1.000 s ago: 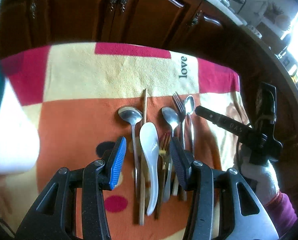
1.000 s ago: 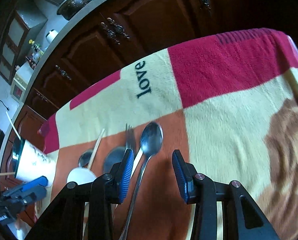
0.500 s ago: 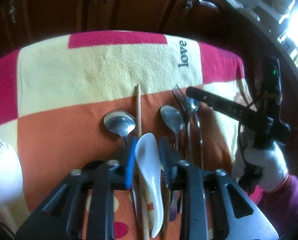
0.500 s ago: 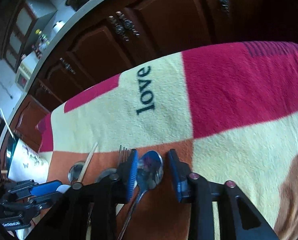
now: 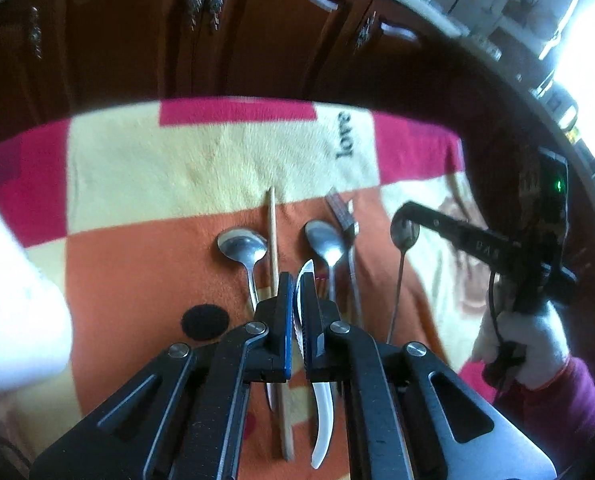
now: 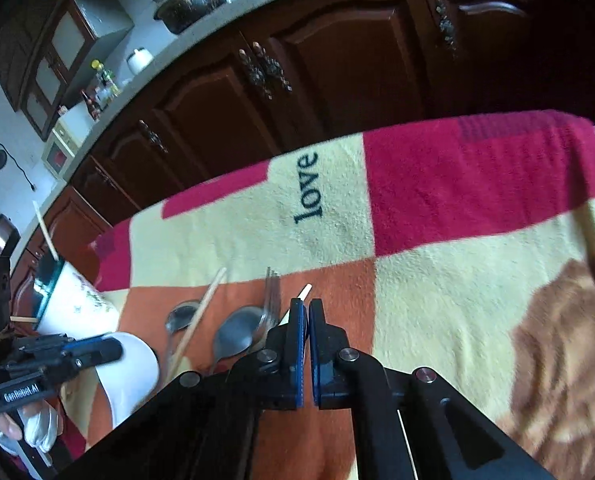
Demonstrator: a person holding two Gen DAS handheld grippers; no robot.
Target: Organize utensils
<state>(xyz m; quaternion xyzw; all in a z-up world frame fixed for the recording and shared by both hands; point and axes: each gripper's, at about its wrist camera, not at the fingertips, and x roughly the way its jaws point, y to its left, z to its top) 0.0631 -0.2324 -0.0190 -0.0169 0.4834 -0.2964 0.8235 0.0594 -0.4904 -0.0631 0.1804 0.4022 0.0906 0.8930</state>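
Note:
My left gripper (image 5: 295,280) is closing its jaws on the white ceramic spoon (image 5: 323,408), which stands on edge between the blue pads, raised off the cloth. My right gripper (image 6: 307,304) is closing on a thin metal spoon (image 6: 304,293), seen edge-on between its pads. In the left wrist view the right gripper (image 5: 407,210) carries that metal spoon (image 5: 404,233), whose handle hangs down. From the right wrist view, the left gripper (image 6: 113,350) holds the white spoon (image 6: 133,368). Two metal spoons (image 5: 241,244), a fork (image 5: 343,216) and a chopstick (image 5: 272,232) lie on the orange patch.
A patchwork blanket (image 5: 157,168) with the word "love" covers the table. A white cup (image 6: 73,304) holding a chopstick stands at the left. Dark wooden cabinets (image 5: 257,40) rise behind the far edge. A gloved hand (image 5: 529,344) grips the right tool.
Both grippers went from open around their spoons to pinching them. The white spoon turned on edge and rose. The metal spoon left the row and moved right, off the cloth.

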